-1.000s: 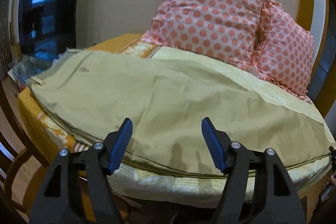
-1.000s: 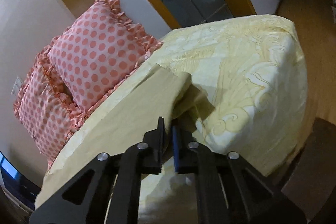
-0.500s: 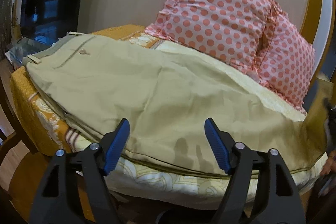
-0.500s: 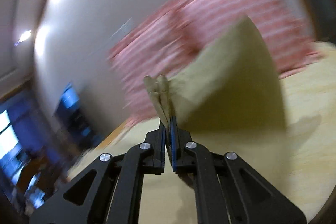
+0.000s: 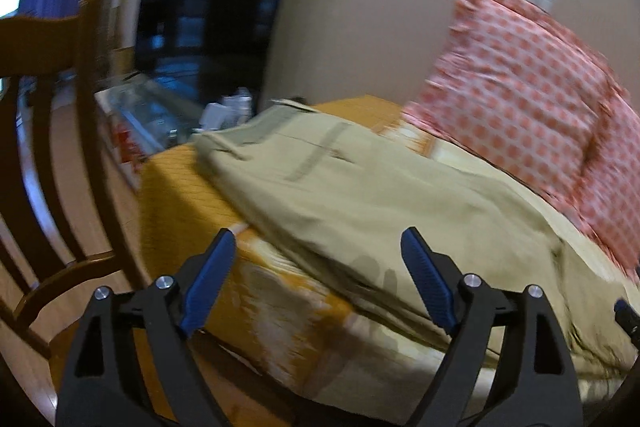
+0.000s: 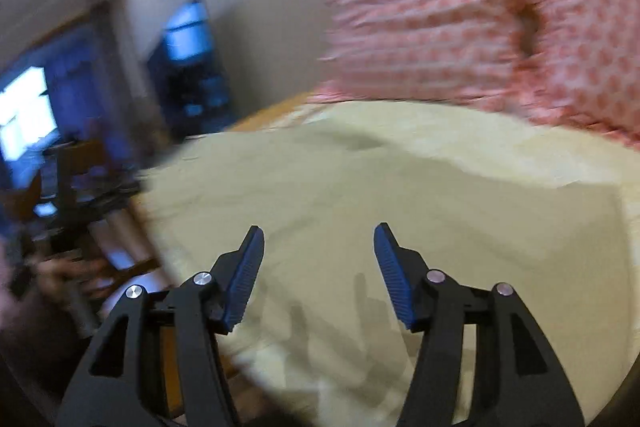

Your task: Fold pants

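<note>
The khaki pants (image 5: pixel 372 195) lie flat across a bed, waistband at the far left, near the bed's left end. My left gripper (image 5: pixel 318 267) is open and empty, hovering in front of the pants' near edge. In the right wrist view the pants (image 6: pixel 360 195) fill the middle, blurred, folded over with an edge at the right. My right gripper (image 6: pixel 318 259) is open and empty just above the fabric.
Two pink polka-dot pillows (image 5: pixel 520 95) lean on the wall behind the pants; they also show in the right wrist view (image 6: pixel 440 23). The bed has an orange-and-cream cover (image 5: pixel 180 195). A wooden chair (image 5: pixel 52 155) stands left. A dark TV (image 5: pixel 212 11) and a cluttered glass table sit beyond.
My right gripper carried the pant leg end up and leftward over the pants, then opened and let it go. My left gripper stayed open and swung left toward the waistband end.
</note>
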Tool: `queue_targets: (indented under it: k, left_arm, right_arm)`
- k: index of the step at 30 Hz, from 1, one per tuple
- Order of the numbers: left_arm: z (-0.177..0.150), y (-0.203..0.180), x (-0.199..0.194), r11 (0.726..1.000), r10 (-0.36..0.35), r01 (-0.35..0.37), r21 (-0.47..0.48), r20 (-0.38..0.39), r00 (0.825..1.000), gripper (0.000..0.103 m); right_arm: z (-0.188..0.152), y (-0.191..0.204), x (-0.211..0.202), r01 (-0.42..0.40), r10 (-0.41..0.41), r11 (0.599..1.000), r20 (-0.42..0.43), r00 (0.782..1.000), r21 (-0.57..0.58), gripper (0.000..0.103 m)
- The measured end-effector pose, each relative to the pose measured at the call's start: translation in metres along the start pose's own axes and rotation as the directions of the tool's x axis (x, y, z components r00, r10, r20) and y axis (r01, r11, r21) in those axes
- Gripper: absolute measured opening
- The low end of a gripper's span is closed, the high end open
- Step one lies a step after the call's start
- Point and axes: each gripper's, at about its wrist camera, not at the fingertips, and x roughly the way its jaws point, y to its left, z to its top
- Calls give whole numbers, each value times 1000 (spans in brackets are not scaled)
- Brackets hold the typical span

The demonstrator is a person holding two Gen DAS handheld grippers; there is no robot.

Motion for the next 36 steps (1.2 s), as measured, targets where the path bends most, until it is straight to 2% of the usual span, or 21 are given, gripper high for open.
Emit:
queue_targets:
  k: [1, 2, 3, 4, 7, 10, 12, 14, 17, 19, 20, 21, 22, 23, 25, 26, 29, 32, 34, 35, 36]
  left_arm:
    - [2, 6, 2, 1000, 12, -12, -14, 3, 1000, 84]
    - [6, 13, 6, 999, 23, -23, -28, 7, 1000, 84]
    - [9, 19, 9, 999, 34, -34, -34, 10, 999, 84]
    - [14, 25, 15, 998, 51, -51, -39, 5, 999, 84]
    - [27, 41, 33, 995, 62, -63, -80, -10, 998, 84]
    - [37, 51, 49, 991, 39, -43, -128, -33, 999, 83]
    - [40, 53, 59, 991, 32, -39, -127, -59, 998, 83]
    - [38, 51, 66, 991, -5, -8, -137, -97, 995, 82]
    - [29, 40, 60, 995, -3, -7, -100, -98, 995, 82]
    - [23, 35, 54, 993, -58, 47, -112, -99, 993, 83]
    - [20, 31, 51, 988, -109, 96, -125, -105, 988, 83]
    - [18, 27, 50, 979, -163, 146, -142, -114, 980, 83]
    - [17, 23, 50, 963, -234, 211, -169, -125, 964, 84]
    - [17, 21, 52, 952, -267, 241, -188, -132, 955, 84]
    - [19, 20, 55, 941, -287, 254, -223, -128, 949, 83]
    - [21, 25, 58, 926, -310, 270, -264, -123, 943, 82]
    - [26, 47, 67, 870, -343, 275, -410, -101, 934, 74]
    - [31, 72, 77, 810, -347, 250, -531, -89, 934, 59]
    - [33, 82, 84, 775, -344, 230, -589, -88, 935, 40]
    - [33, 87, 90, 766, -323, 197, -612, -102, 941, 31]
    - [34, 89, 94, 768, -307, 170, -617, -122, 944, 12]
  right_arm:
    - [-4, 2, 16, 64, -65, 998, -72, 995, -22, 59]
    - [-9, 6, 34, 94, -102, 994, -165, 981, -57, 61]
    - [-11, 10, 32, 107, -119, 990, -135, 984, -89, 61]
    - [-12, 17, 33, 99, -117, 987, -142, 983, -124, 62]
    - [-6, 12, 30, 77, -88, 994, -138, 986, -83, 64]
    - [-9, 18, 30, 74, -86, 992, -123, 989, -99, 67]
    - [-14, 19, 30, 71, -83, 993, -123, 989, -94, 68]
    - [-15, 17, 34, 66, -78, 993, -125, 989, -96, 69]
    - [-20, 14, 35, 62, -74, 994, -125, 989, -94, 70]
    - [-21, 14, 37, 61, -73, 994, -124, 990, -93, 71]
    - [-20, 13, 38, 61, -72, 994, -124, 990, -93, 71]
    - [-20, 13, 39, 60, -72, 994, -124, 990, -93, 71]
    - [-20, 14, 39, 60, -71, 994, -124, 990, -92, 71]
    - [-19, 14, 40, 60, -71, 994, -124, 990, -92, 71]
    - [-19, 14, 40, 59, -70, 994, -123, 990, -92, 72]
    - [-19, 14, 40, 58, -69, 994, -122, 990, -90, 72]
    - [-20, 14, 40, 56, -66, 995, -117, 991, -88, 72]
    - [-20, 14, 41, 50, -58, 996, -112, 992, -78, 74]
    - [-21, 13, 40, 42, -49, 997, -106, 993, -70, 75]
    - [-21, 12, 40, 37, -43, 997, -101, 994, -64, 75]
    - [-21, 12, 39, 32, -38, 998, -96, 995, -58, 75]
